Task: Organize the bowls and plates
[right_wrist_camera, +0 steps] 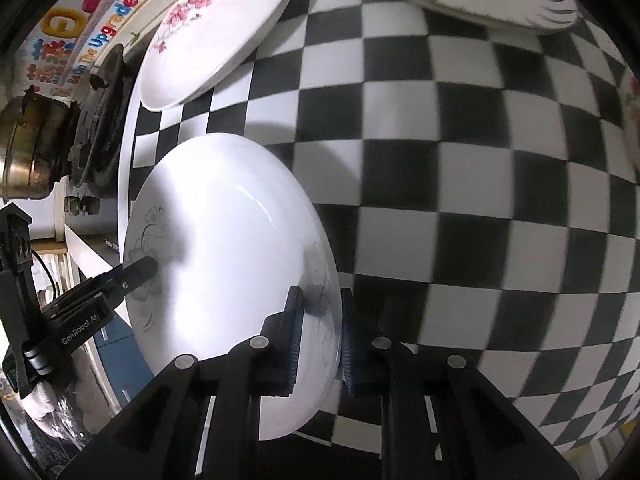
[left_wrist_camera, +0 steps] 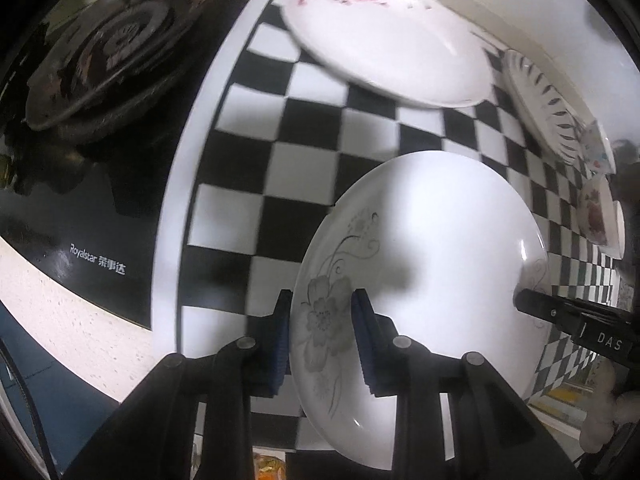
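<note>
White round ceramic plate with grey flower print: off the counter, or nearly so, over the black-and-white checkered mat; its face tilts toward the right-wrist view. Round, so no long axis; what matters is which two rim sections are gripped.

Left gripper: points straight down, blue pads pinched on the rim at the grey flower. Right gripper: angled steeply down, pads pinched on the opposite rim. The plate spans between them, so neither hand is nearer. The coming move, as I judge it, turns on both hands travelling together so the plate keeps level.

Count:
- Plates, three: the held one; a white plate with pink blossoms well apart at the mat's far edge; a white plate with dark feathered rim marks near the wall.
- Small floral bowls, two, it seems, beside the feathered plate; partly cut off.
- Black gas hob, one, beside the mat.
</note>
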`<state>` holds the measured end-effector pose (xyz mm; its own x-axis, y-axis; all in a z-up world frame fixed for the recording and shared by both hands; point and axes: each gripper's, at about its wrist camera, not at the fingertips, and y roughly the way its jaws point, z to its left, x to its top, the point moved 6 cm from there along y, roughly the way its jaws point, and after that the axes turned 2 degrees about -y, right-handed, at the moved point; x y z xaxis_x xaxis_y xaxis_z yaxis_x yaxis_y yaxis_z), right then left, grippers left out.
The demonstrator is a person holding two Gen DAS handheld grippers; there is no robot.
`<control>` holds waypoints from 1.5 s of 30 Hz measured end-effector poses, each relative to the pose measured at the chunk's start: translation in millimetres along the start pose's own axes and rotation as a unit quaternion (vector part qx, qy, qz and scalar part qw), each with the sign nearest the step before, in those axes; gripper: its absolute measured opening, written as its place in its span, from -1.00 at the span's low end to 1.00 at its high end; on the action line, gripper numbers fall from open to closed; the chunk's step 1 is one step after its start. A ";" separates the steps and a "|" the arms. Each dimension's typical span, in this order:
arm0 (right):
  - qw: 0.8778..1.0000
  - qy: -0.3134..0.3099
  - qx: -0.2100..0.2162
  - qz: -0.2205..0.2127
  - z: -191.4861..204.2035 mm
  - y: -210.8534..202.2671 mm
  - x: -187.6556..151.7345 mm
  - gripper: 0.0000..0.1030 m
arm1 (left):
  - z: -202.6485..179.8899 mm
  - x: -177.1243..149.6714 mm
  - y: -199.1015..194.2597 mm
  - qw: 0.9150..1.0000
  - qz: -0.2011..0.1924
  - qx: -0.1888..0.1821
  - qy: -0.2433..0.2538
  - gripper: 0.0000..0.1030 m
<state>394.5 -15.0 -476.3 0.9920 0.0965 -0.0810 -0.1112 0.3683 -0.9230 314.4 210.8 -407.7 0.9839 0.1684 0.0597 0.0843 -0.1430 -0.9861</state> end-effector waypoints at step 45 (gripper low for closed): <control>0.997 0.061 -0.014 -0.034 -147.3 -54.7 -30.3 -0.63 | -133.1 -12.8 55.0 0.996 0.030 0.018 0.079 -0.49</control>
<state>379.2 -174.3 -478.7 0.9972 -0.0422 -0.0615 -0.0433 0.3433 -0.9382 327.4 71.0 -442.1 0.9998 0.0050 0.0216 0.0220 -0.1118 -0.9935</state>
